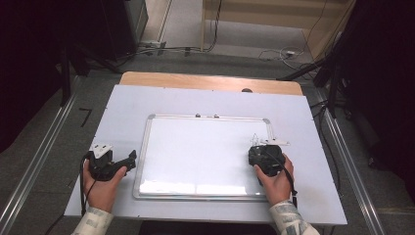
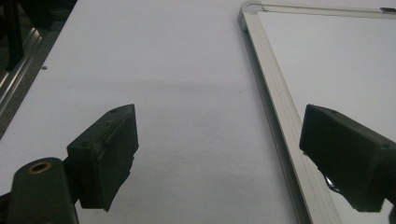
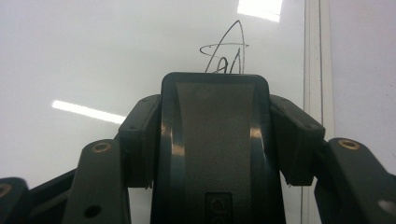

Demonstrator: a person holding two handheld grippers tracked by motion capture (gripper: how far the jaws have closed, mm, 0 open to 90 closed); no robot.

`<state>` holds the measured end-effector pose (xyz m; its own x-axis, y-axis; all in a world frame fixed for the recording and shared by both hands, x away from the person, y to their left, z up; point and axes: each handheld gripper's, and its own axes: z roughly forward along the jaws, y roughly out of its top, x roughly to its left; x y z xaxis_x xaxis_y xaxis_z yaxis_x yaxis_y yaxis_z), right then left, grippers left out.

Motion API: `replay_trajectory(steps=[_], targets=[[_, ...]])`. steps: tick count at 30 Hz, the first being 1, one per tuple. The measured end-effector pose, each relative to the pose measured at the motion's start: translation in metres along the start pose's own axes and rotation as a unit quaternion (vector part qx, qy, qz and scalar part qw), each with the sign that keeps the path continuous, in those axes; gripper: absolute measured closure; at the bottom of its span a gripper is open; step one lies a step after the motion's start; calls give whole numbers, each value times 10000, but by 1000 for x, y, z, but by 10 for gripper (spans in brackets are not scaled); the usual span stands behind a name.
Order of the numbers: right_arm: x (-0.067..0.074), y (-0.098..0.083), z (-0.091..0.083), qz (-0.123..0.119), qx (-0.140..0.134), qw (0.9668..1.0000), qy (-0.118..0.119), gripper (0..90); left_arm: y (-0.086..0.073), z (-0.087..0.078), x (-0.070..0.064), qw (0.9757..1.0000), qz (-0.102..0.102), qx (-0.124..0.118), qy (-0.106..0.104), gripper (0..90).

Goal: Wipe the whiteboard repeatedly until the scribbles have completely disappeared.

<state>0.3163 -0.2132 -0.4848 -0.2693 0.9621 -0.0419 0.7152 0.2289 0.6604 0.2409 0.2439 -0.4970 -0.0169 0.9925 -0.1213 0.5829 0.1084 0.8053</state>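
At the lower left of the high view, the person's left hand [image 1: 100, 188] holds the left gripper [image 1: 128, 160] on the pale blue-white table cover [image 1: 122, 105], just beside the left edge of the whiteboard [image 1: 195, 147]. Its jaws point toward the right of the frame, to the board's frame. In the left gripper view the left gripper [image 2: 219, 154] has its two black jaws spread wide, with nothing between them – one jaw stands over the table cover [image 2: 154, 70], the other over the aluminium frame [image 2: 275, 107] of the whiteboard [image 2: 336, 60], which takes the upper right of that picture. The whiteboard lies flat in the middle of the high view, with its long side across the frame. Further right, near the board's right edge, the right hand [image 1: 276, 181] holds the right gripper [image 1: 259, 154] over the white surface. In the right gripper view the jaws of the right gripper [image 3: 215, 135] are pressed on both sides of a black eraser block [image 3: 215, 140], so the eraser is pinched between them and rises in the centre of the frame. Just above the top edge of the eraser there is a thin black scribble [image 3: 226, 51] on the whiteboard [image 3: 93, 56] – a pointed loop with small curls under it. The board's right frame [image 3: 317, 70] runs down the right part of this picture, near the scribble.
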Motion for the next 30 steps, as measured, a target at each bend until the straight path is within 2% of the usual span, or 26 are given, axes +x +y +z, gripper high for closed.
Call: replay_trajectory(steps=[21, 30], targets=[[-1, 17, 15, 17, 7, 9999, -123, 389, 0, 0, 0, 10000, 5, -13, -15, 123], [-5, 32, 27, 59, 31, 9998, -163, 388, 1, 0, 0, 10000, -4, -23, -19, 124]])
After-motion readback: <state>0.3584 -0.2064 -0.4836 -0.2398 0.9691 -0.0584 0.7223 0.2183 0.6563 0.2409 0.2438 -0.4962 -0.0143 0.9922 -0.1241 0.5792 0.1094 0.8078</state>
